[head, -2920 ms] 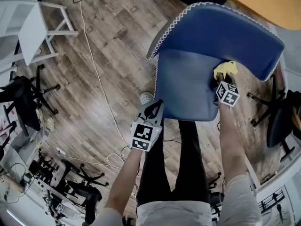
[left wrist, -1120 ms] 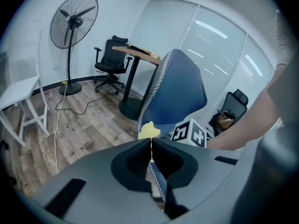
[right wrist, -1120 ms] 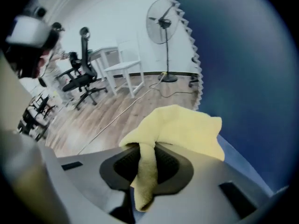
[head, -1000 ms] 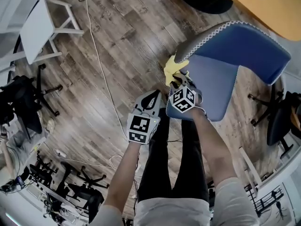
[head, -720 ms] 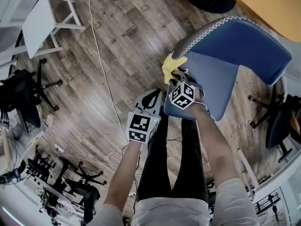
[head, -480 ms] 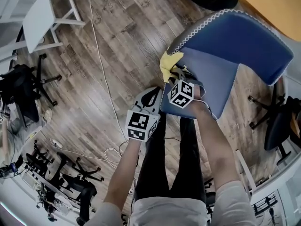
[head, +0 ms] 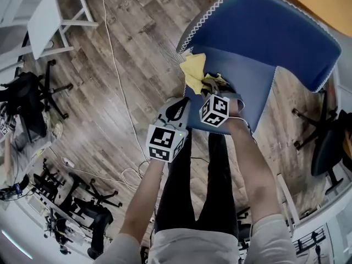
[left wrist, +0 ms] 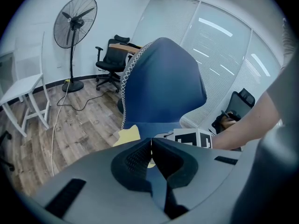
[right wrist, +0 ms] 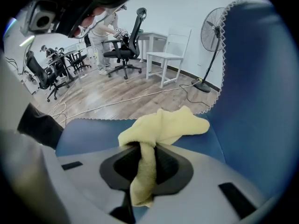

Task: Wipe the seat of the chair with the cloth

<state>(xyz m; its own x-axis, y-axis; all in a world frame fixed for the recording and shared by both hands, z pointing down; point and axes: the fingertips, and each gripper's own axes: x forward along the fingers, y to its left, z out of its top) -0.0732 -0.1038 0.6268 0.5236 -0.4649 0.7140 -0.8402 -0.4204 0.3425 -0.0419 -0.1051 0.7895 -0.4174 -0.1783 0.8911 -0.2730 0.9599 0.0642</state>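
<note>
A blue chair [head: 264, 43] with white-stitched edging fills the upper right of the head view; its seat [head: 250, 95] lies in front of me. My right gripper [head: 208, 87] is shut on a yellow cloth [head: 193, 71], which rests on the seat's left part. In the right gripper view the cloth [right wrist: 161, 127] spreads over the blue seat [right wrist: 88, 129] ahead of the jaws. My left gripper [head: 177, 110] hangs just left of the seat's front corner, jaws shut on nothing. In the left gripper view its jaws [left wrist: 152, 146] meet, with the chair back [left wrist: 161, 85] beyond.
A white cable [head: 113, 65] runs across the wooden floor [head: 132, 43]. A white chair [head: 41, 23] stands at upper left, black office chairs [head: 27, 103] at left and right [head: 327, 142]. A standing fan [left wrist: 72, 29] is by the wall. The person's legs [head: 203, 191] are below the seat.
The chair has turned so its back faces more toward me. The right gripper with the cloth moved from the seat's right side to its left edge and now lies on the seat. The left gripper barely shifted.
</note>
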